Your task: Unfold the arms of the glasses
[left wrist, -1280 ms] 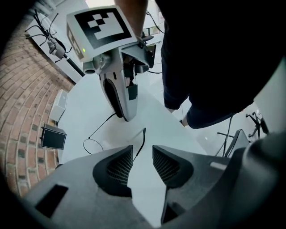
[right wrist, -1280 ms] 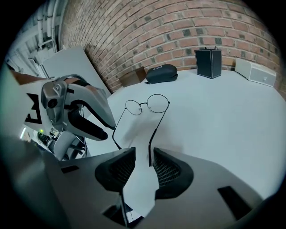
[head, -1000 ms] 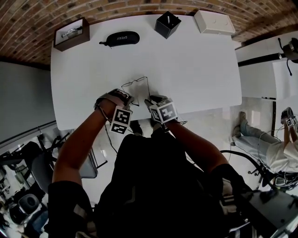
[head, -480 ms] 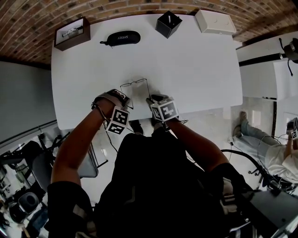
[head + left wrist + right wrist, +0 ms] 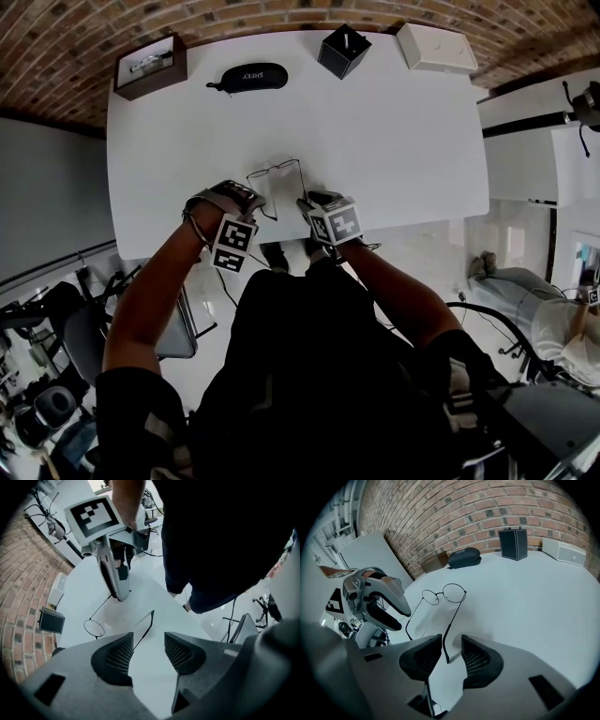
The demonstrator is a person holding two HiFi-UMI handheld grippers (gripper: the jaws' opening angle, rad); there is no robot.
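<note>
Your left claw (image 5: 147, 641) has just been spreading its jaws and stands open, one temple (image 5: 144, 630) of the round wire glasses (image 5: 453, 593) reaching in beside a pad, unpinched; the glasses themselves have not shifted. They lie near the white bench's (image 5: 394, 122) front edge, both temples swung out toward you. Your right claw (image 5: 451, 651) is open too, the other temple's tip between its pads.

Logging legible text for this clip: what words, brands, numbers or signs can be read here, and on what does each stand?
Black oval glasses case: a short white brand print, too small and blurred to read.
Left marker cube and right marker cube: black-and-white square patterns only, no letters or numbers.
No other print can be made out.
</note>
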